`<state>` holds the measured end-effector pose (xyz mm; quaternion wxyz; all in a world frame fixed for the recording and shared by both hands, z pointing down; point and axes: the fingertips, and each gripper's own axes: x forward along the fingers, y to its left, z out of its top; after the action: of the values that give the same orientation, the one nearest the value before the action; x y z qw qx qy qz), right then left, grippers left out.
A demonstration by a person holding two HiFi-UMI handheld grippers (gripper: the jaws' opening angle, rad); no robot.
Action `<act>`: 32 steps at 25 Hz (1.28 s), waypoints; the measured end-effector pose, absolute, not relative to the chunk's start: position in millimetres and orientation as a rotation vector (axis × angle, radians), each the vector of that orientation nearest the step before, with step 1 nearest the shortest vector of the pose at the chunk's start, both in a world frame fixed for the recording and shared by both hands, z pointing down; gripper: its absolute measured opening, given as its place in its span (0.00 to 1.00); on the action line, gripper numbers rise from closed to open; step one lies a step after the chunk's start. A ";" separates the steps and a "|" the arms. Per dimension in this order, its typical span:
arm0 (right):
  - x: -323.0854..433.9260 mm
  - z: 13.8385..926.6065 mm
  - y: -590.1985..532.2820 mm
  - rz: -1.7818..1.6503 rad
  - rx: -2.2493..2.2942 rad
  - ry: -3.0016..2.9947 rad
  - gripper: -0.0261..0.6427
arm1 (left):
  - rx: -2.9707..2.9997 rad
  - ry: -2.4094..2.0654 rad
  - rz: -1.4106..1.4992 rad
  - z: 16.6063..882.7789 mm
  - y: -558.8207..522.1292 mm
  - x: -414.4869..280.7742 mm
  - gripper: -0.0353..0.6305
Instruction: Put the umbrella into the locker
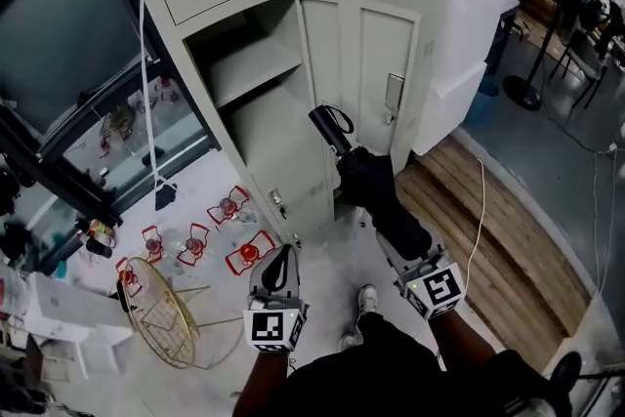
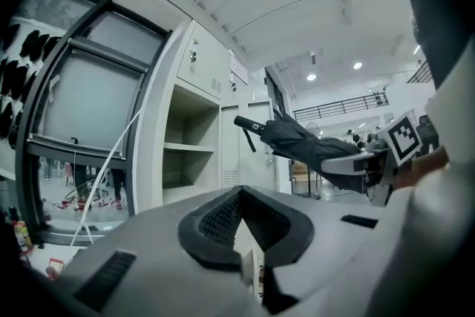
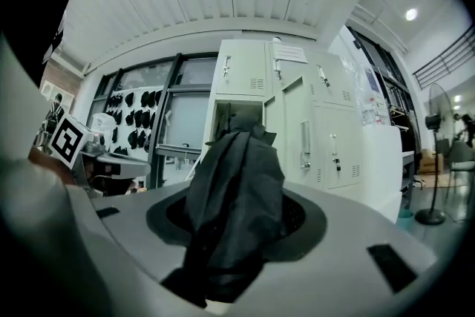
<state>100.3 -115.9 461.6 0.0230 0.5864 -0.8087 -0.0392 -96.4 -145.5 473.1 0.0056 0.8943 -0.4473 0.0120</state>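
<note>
A folded black umbrella (image 1: 366,181) sticks out level from my right gripper (image 1: 395,239), which is shut on its fabric body. Its handle (image 1: 330,124) points at the cream locker (image 1: 264,112), whose tall compartment stands open with a shelf inside and its door (image 1: 376,73) swung to the right. The right gripper view has the umbrella (image 3: 234,182) bunched between the jaws of the right gripper (image 3: 234,234), aimed at the open locker (image 3: 237,111). My left gripper (image 1: 278,269) hangs lower left, shut and holding nothing. The left gripper (image 2: 239,193) looks toward the locker (image 2: 189,152), with the umbrella (image 2: 304,145) at its right.
A gold wire basket (image 1: 161,312) and several red holders (image 1: 234,254) lie on the floor at the left. A raised wooden platform (image 1: 498,249) with a white cable (image 1: 479,210) runs along the right. A white counter (image 1: 469,34) stands beside the locker. The person's shoe (image 1: 366,298) is below.
</note>
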 end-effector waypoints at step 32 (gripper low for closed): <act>49.5 391.4 -368.8 -0.247 1.509 -2.739 0.36 | 2.520 -1.941 0.126 446.0 -307.7 -127.2 0.05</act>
<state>49.5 -368.8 391.4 0.0022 0.4811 -0.8732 -0.0786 -127.2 -307.7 446.0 -0.0208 0.7914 -0.6096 0.0395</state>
